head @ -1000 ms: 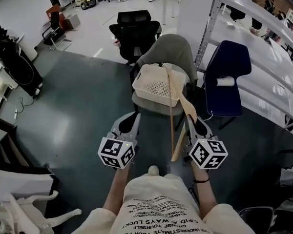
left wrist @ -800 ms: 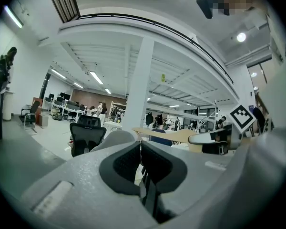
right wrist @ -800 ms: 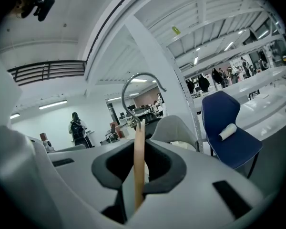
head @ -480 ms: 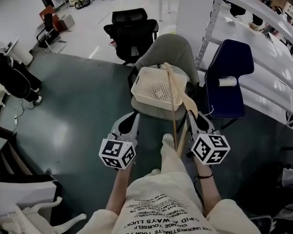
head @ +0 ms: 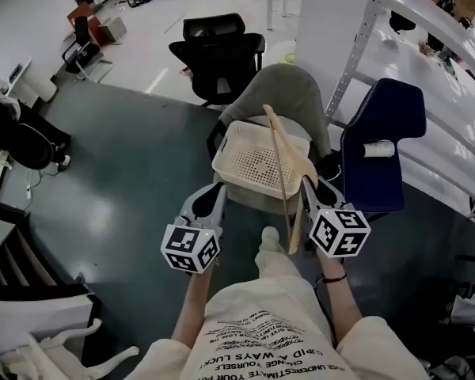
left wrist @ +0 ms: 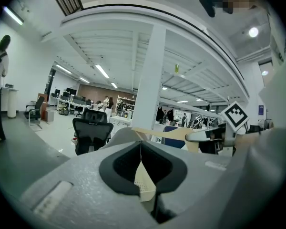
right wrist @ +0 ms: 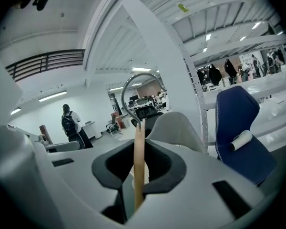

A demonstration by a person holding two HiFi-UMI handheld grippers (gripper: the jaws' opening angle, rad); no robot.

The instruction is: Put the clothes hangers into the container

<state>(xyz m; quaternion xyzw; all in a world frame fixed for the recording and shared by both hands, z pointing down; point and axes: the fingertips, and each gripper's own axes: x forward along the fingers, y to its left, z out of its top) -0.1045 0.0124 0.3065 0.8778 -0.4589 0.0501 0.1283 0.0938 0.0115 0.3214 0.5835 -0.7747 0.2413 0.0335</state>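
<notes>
A cream perforated basket (head: 249, 155) rests on the seat of a grey chair (head: 289, 89). My right gripper (head: 309, 187) is shut on a wooden clothes hanger (head: 281, 161), which slants up over the basket's right side. In the right gripper view the hanger's wood (right wrist: 139, 149) stands pinched between the pads and its metal hook (right wrist: 132, 86) curls above. My left gripper (head: 214, 199) is shut with nothing in it, just short of the basket's near left rim. From the left gripper view the hanger (left wrist: 174, 133) and the right gripper (left wrist: 214, 135) show off to the right.
A black office chair (head: 218, 54) stands behind the grey one. A blue chair (head: 380, 137) with a white roll (head: 378, 149) on it is at the right, by a white pillar (head: 324, 22) and shelving rack (head: 427, 30). A person with a backpack (right wrist: 69, 123) stands far off.
Both grippers and the hanger have come closer to the basket, and the hanger now reaches over its right side. The person's foot has stepped forward.
</notes>
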